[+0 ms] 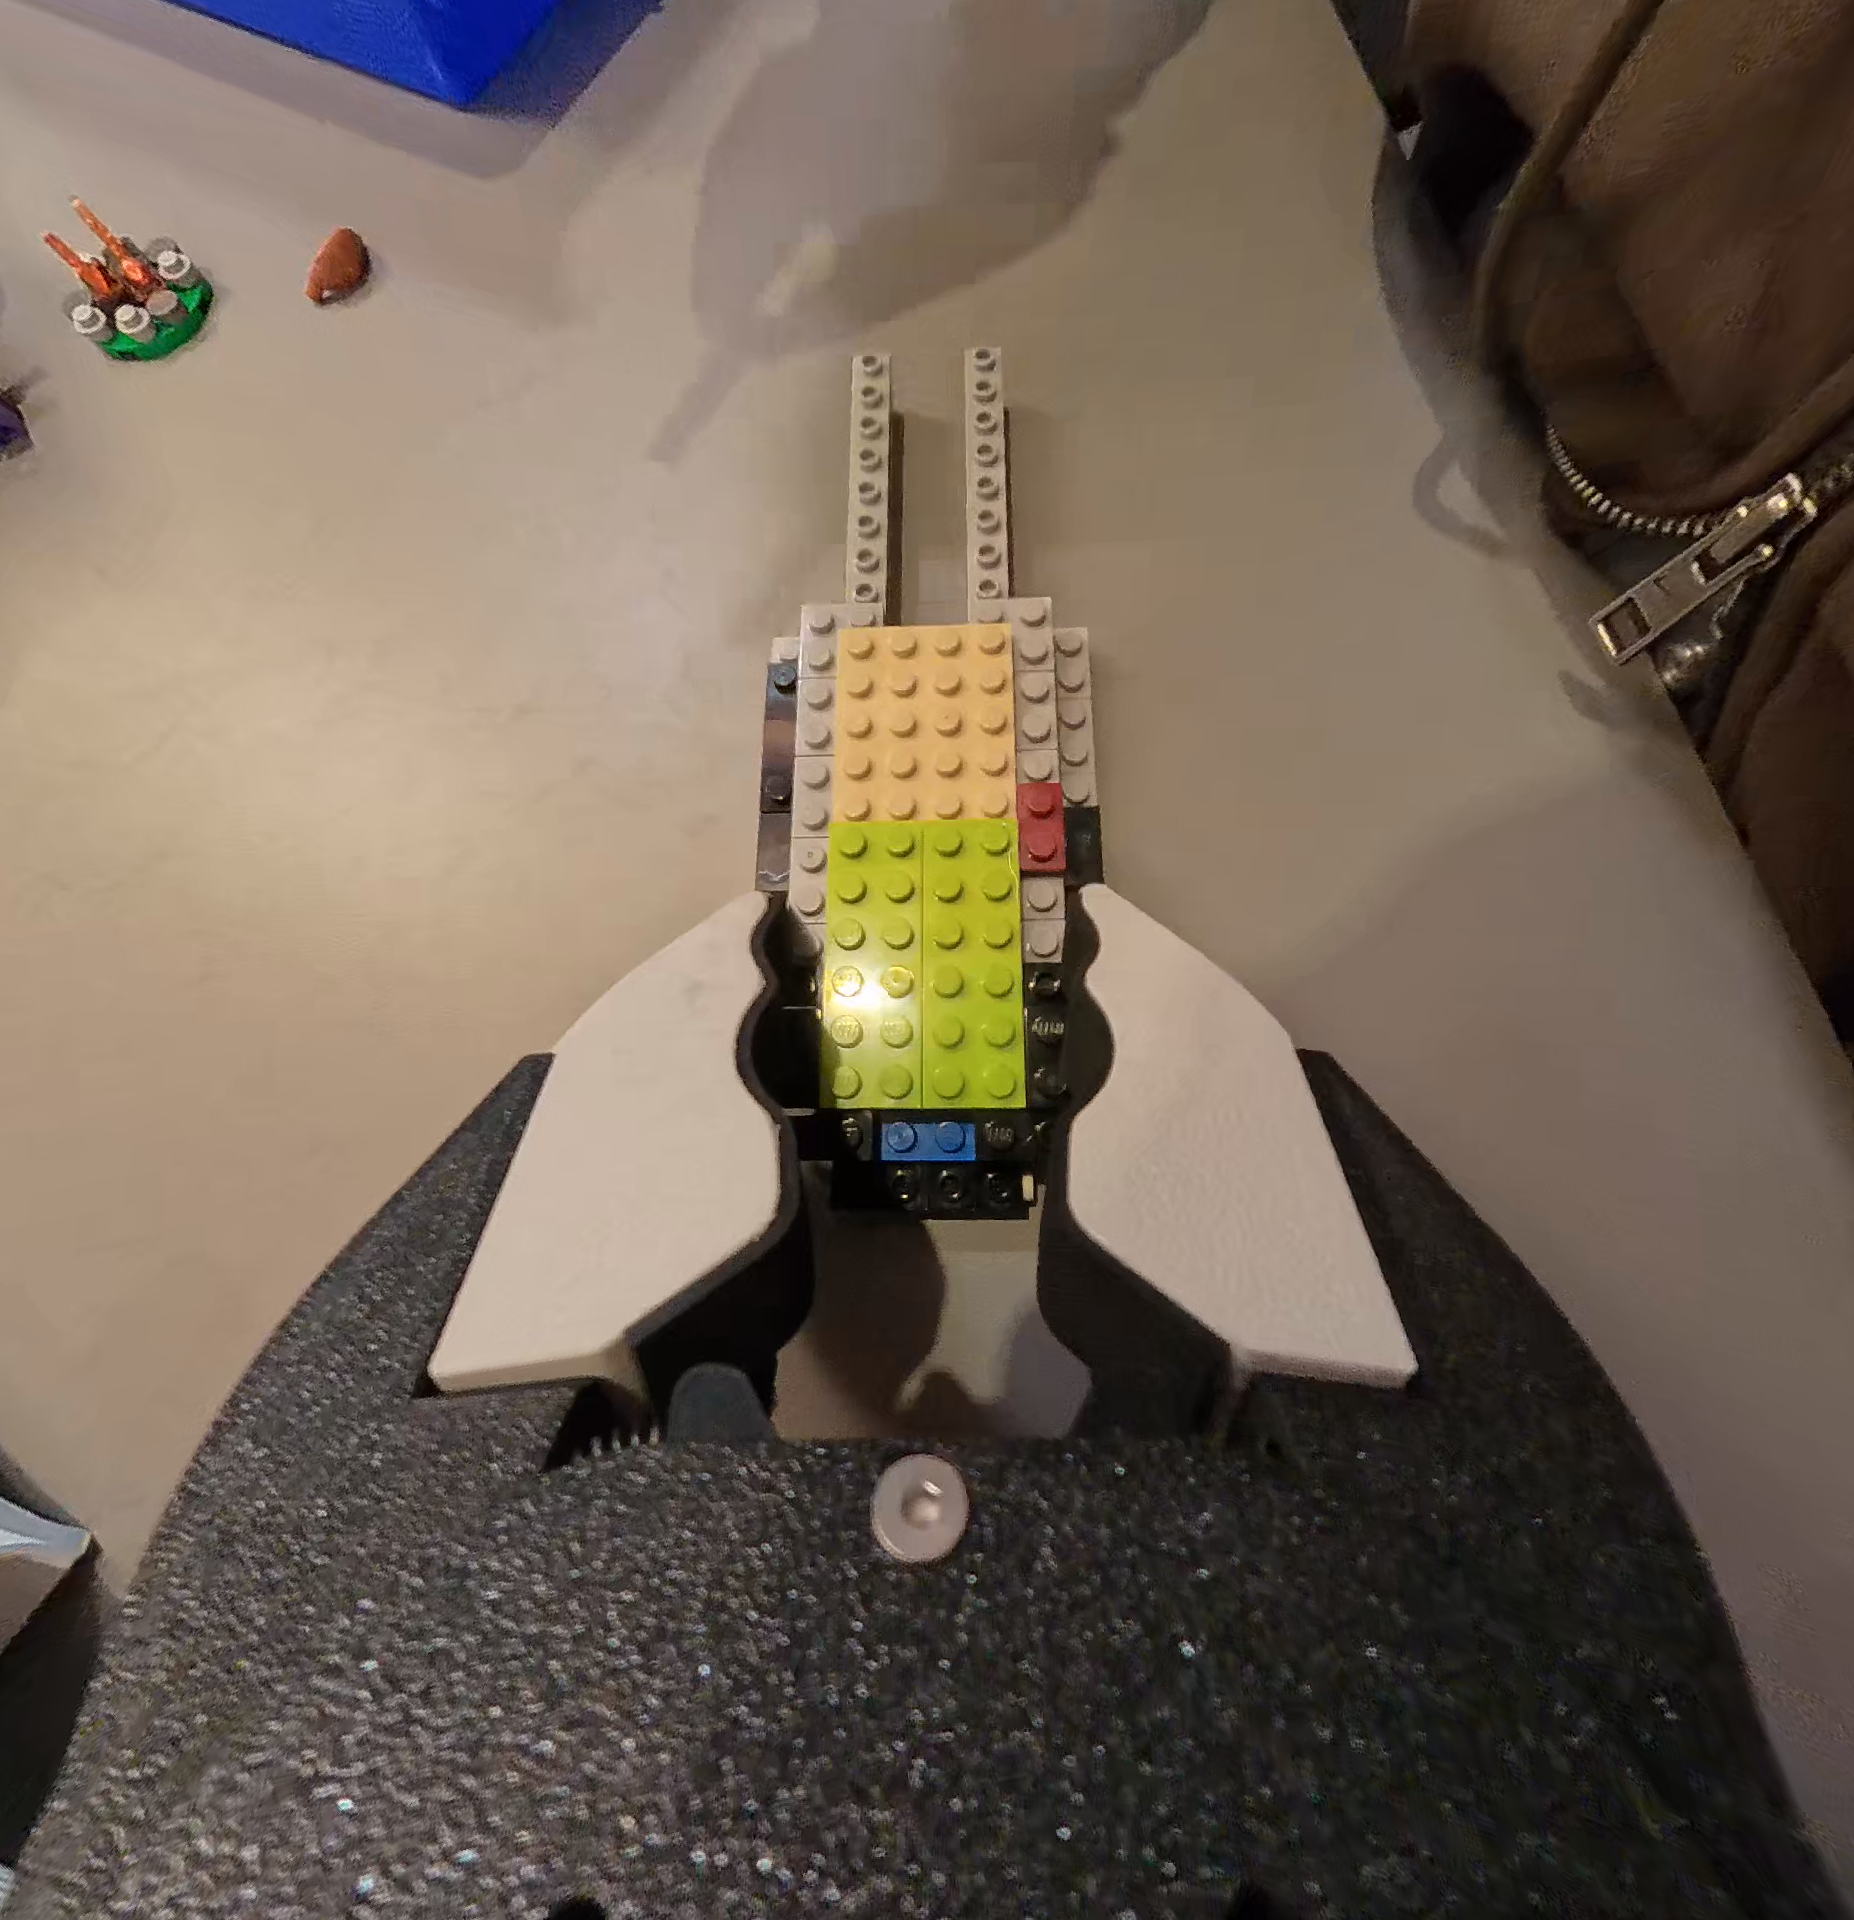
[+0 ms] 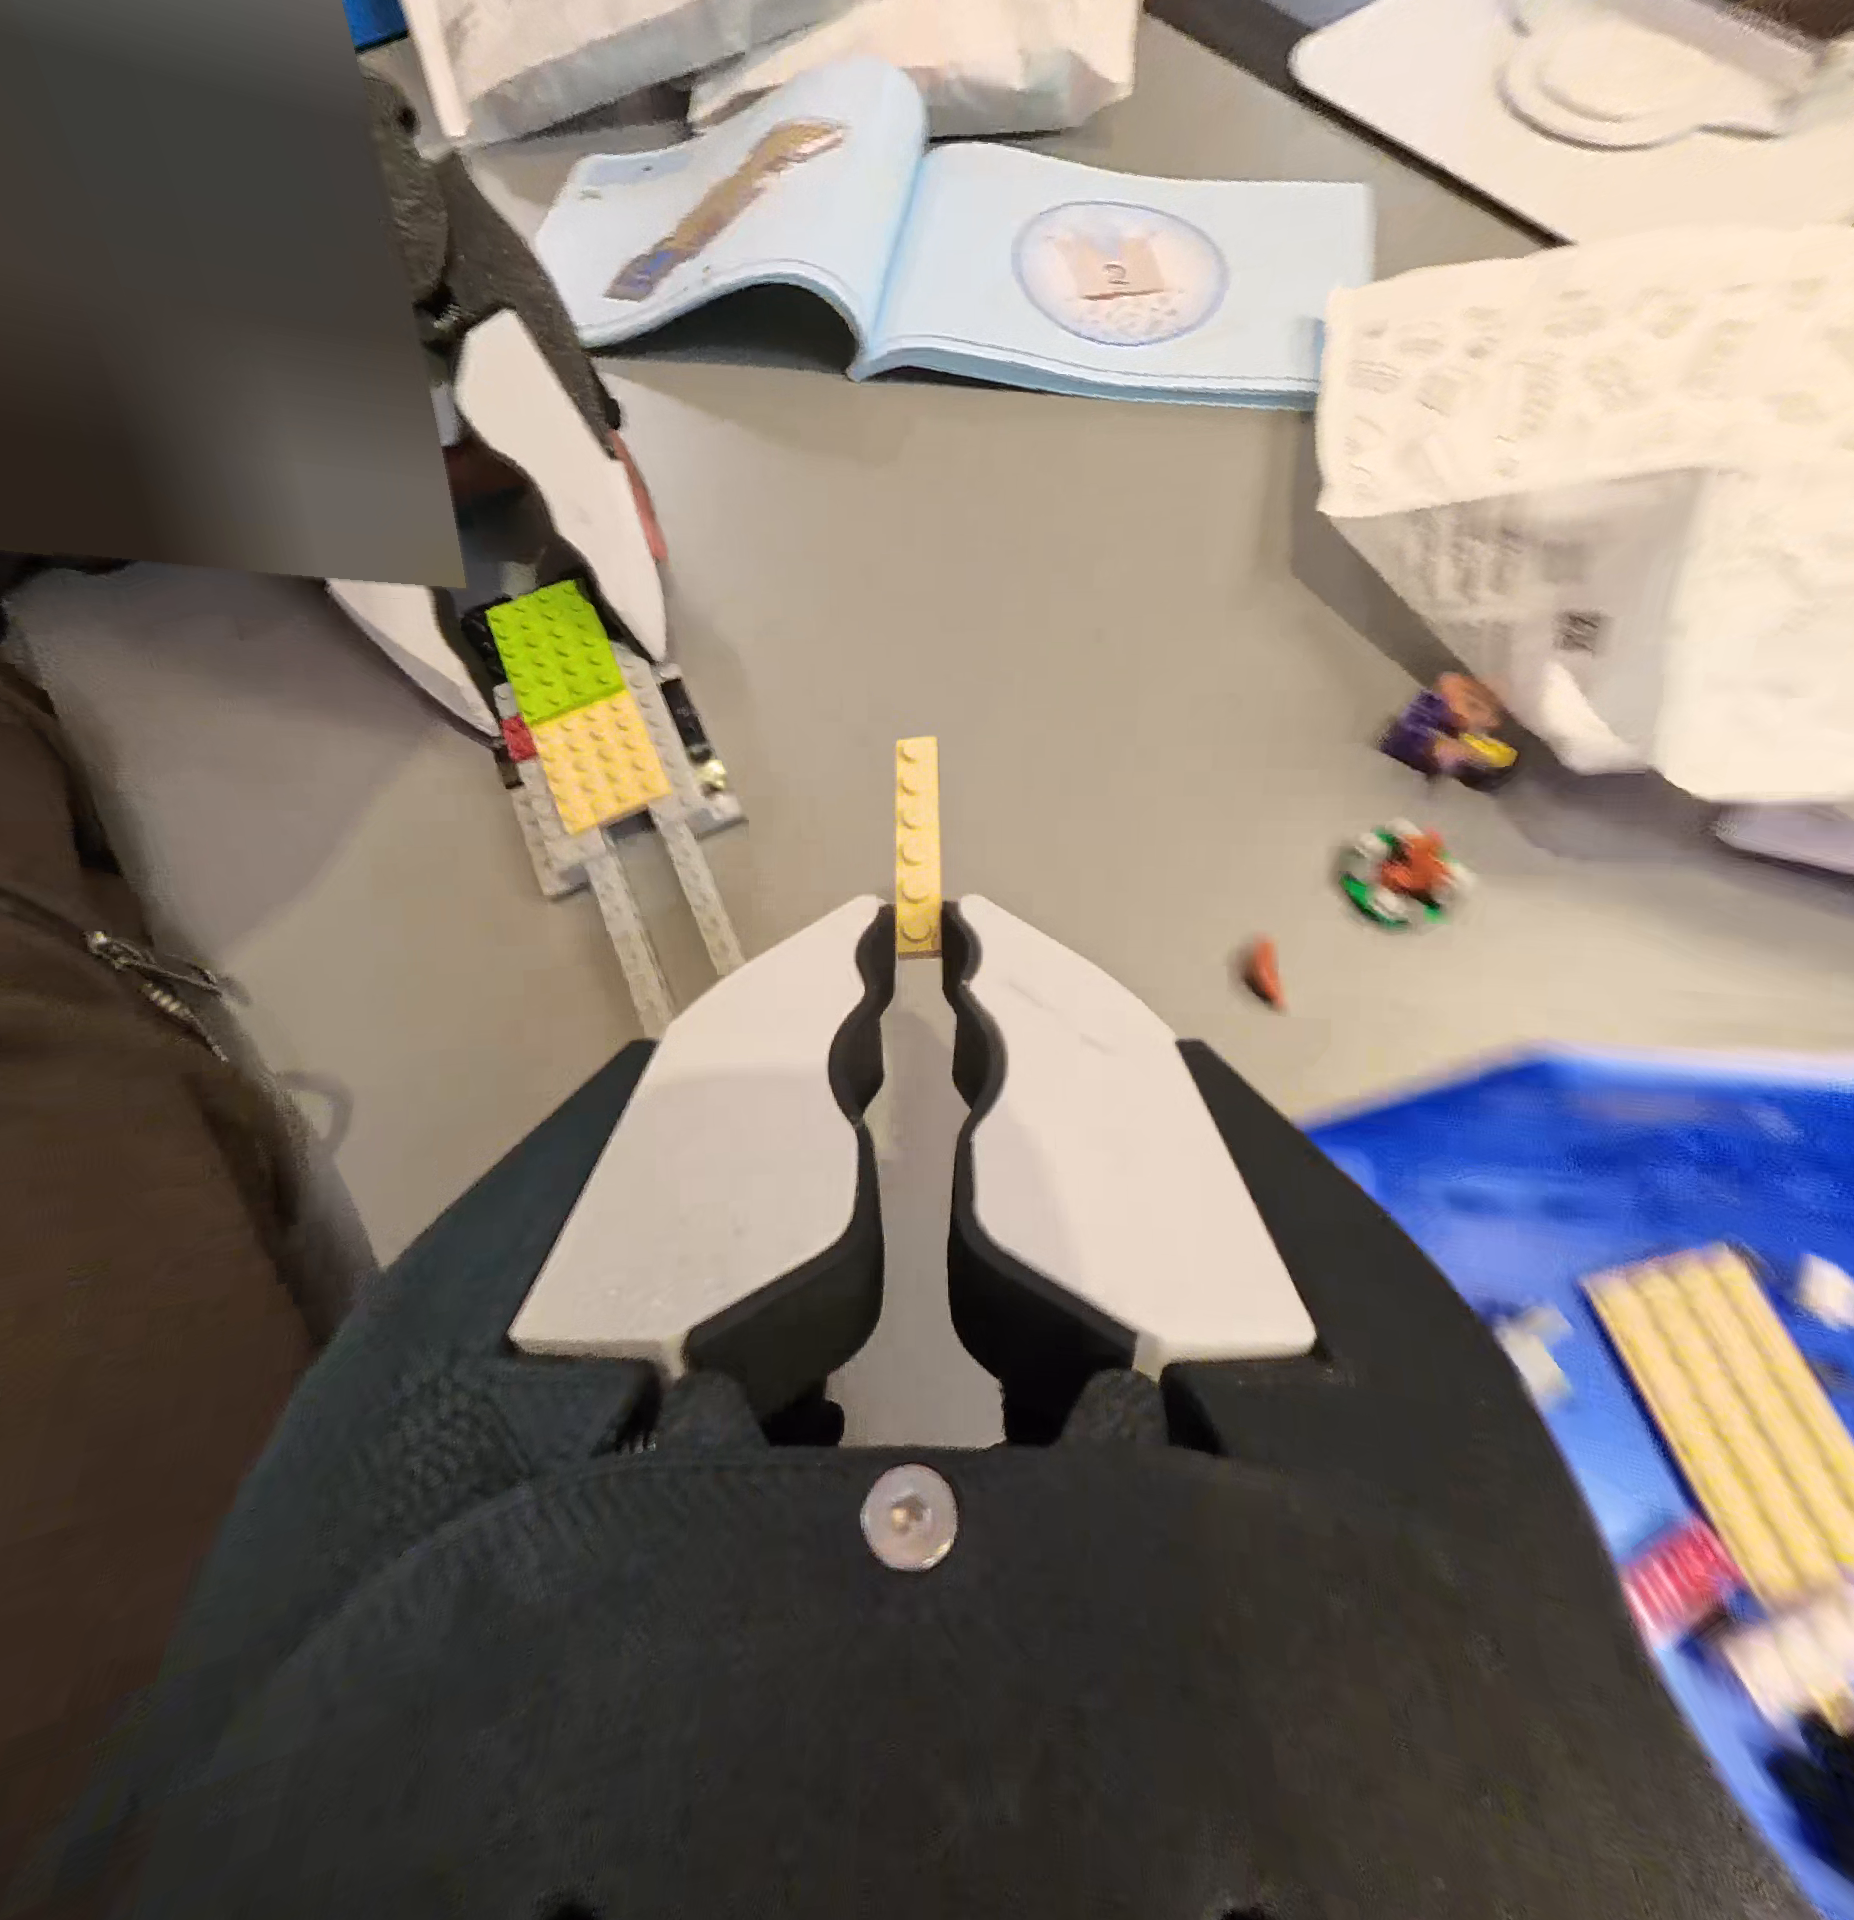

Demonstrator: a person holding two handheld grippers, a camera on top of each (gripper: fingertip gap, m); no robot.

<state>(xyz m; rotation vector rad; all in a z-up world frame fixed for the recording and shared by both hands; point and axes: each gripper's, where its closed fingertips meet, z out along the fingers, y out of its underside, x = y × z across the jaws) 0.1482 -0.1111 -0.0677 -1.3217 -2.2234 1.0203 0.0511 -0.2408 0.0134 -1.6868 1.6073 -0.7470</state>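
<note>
My left gripper (image 1: 925, 899) is shut on the near end of a flat brick build (image 1: 923, 727) that lies on the grey table (image 1: 383, 727). The build has lime plates, a tan plate, grey edges, a small red plate (image 1: 1040, 826) and two long grey beams (image 1: 871, 478) pointing away. The right wrist view shows the same build (image 2: 590, 748) between the left gripper's white fingers (image 2: 580, 488). My right gripper (image 2: 919, 909) is shut on the near end of a narrow yellow plate (image 2: 918, 821). The plate sticks out forward above the table, to the right of the build.
A blue tray (image 2: 1525, 1195) with long tan plates (image 2: 1754, 1434) sits at the right. A small green round build (image 2: 1406, 868), a brown piece (image 2: 1266, 971) and a purple build (image 2: 1448, 732) lie on the table. An open booklet (image 2: 1006, 260) and paper bags (image 2: 1629, 468) lie behind. A brown jacket (image 1: 1681, 312) borders the table. Across from one pair of fingers to the other is roughly 20 cm. From my right tips it is roughly 12 cm to the brown piece (image 2: 1266, 971); from my left, 20 cm. My left wrist view (image 1: 329, 263) looks at it from another angle.
</note>
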